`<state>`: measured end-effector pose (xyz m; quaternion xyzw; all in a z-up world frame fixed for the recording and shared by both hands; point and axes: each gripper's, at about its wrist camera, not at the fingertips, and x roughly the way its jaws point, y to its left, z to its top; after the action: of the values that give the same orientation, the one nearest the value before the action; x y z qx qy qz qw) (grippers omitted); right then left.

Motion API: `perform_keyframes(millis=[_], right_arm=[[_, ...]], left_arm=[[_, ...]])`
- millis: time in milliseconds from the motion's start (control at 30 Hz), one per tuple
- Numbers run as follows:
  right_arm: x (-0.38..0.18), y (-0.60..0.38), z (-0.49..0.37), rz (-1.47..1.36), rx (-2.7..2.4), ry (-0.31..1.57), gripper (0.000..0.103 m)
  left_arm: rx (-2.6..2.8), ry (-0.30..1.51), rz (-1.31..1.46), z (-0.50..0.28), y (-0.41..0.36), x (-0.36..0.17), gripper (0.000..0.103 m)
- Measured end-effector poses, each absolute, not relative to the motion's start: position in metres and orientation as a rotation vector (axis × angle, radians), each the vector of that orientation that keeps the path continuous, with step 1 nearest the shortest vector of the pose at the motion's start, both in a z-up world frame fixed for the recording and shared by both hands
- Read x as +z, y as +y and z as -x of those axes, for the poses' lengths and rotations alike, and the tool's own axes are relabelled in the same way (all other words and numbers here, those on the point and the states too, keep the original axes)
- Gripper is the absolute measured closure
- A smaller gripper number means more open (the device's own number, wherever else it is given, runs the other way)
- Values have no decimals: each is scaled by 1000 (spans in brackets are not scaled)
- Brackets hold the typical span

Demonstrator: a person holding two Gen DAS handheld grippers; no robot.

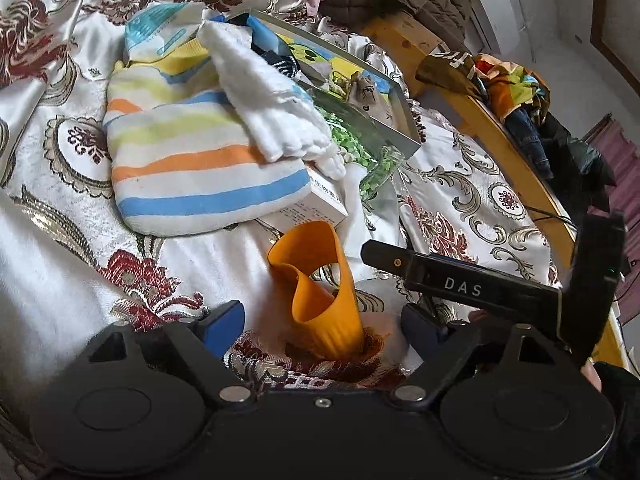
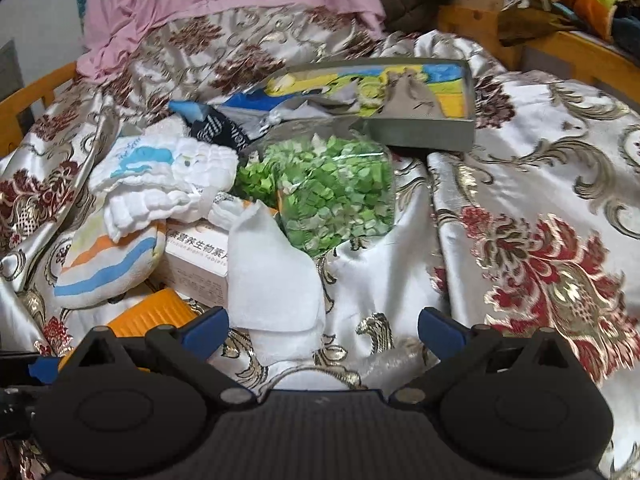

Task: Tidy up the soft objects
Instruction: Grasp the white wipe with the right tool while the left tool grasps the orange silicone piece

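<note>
An orange soft ribbed sleeve [image 1: 320, 300] stands curled on the patterned bedspread [image 1: 60, 272], between the blue fingertips of my left gripper [image 1: 322, 322]. The jaws are open and the pads are clear of it on both sides. Beyond it lie a striped towel bundle [image 1: 192, 160] and a white quilted cloth [image 1: 272, 108]. My right gripper [image 2: 324, 330] is open over the bedspread. A flat white cloth [image 2: 272, 276] lies just past its left fingertip. The orange sleeve [image 2: 152, 316] shows at the lower left of the right wrist view.
A white printed box [image 2: 196, 268] sits under the towels. A clear bag of green bits [image 2: 336, 200] leans by a metal tin [image 2: 420, 132]. A black bar lettered DAS [image 1: 460, 280] juts in at right. The wooden bed rail [image 1: 512, 160] carries piled clothes.
</note>
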<state>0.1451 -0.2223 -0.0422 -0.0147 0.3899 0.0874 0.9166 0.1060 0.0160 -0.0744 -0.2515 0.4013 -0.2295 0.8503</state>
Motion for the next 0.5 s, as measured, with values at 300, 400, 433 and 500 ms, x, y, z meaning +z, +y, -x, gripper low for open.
perform_keyframes(millis=[300, 400, 433, 500], right_arm=[[-43, -212, -162, 141, 379, 789, 9], [-45, -207, -166, 177, 422, 790, 13], [-46, -207, -168, 182, 429, 791, 13], [-48, -208, -173, 181, 447, 800, 18]], left_arm=[[-501, 834, 599, -110, 23, -82, 36], [-499, 834, 605, -112, 24, -84, 42], [-501, 833, 609, -112, 24, -84, 43], [-503, 833, 621, -113, 25, -86, 46]])
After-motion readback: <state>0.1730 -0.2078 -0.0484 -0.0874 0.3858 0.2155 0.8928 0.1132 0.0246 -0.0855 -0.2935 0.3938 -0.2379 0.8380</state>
